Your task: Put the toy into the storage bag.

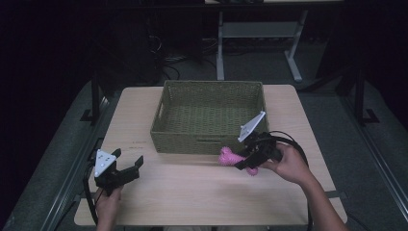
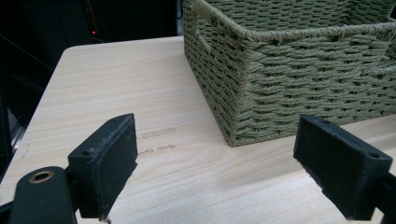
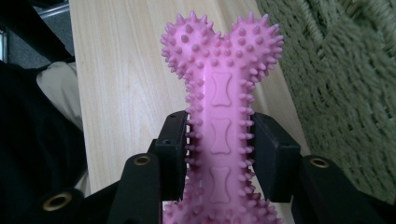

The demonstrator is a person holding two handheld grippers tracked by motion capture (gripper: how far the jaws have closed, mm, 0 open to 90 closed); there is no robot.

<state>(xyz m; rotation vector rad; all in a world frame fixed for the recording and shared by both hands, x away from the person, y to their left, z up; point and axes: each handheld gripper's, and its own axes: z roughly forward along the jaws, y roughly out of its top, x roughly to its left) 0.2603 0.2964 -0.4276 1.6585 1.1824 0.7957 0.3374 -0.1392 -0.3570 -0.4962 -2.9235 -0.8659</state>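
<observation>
**A:** From the high view, what have you got, measured against the basket (image 1: 208, 117)?

**B:** My right gripper (image 1: 248, 159) sits just off the basket's near wall, toward its right corner, clamped on a pink bone toy (image 1: 228, 158). I judge I hold it low beside the wall so a short lift would carry it over the rim. My left gripper (image 1: 131, 172) waits well off the basket's near-left corner, above the table (image 1: 192, 192), out of the way.

**A:** And the left gripper view?

**B:** My jaws stand wide apart with nothing between them. The basket (image 2: 299, 84) is coarse, olive woven cord; the table (image 2: 140, 102) is pale, smooth wood grain.

**A:** The right gripper view?

**B:** Both pads squeeze the bone toy (image 3: 223, 107) at its shaft, the narrowest part. It looks like soft rubber, studded with little spikes, with bone shapes embossed and a two-lobed end pointing away. The basket (image 3: 345, 84) weave lies just to its right.
</observation>
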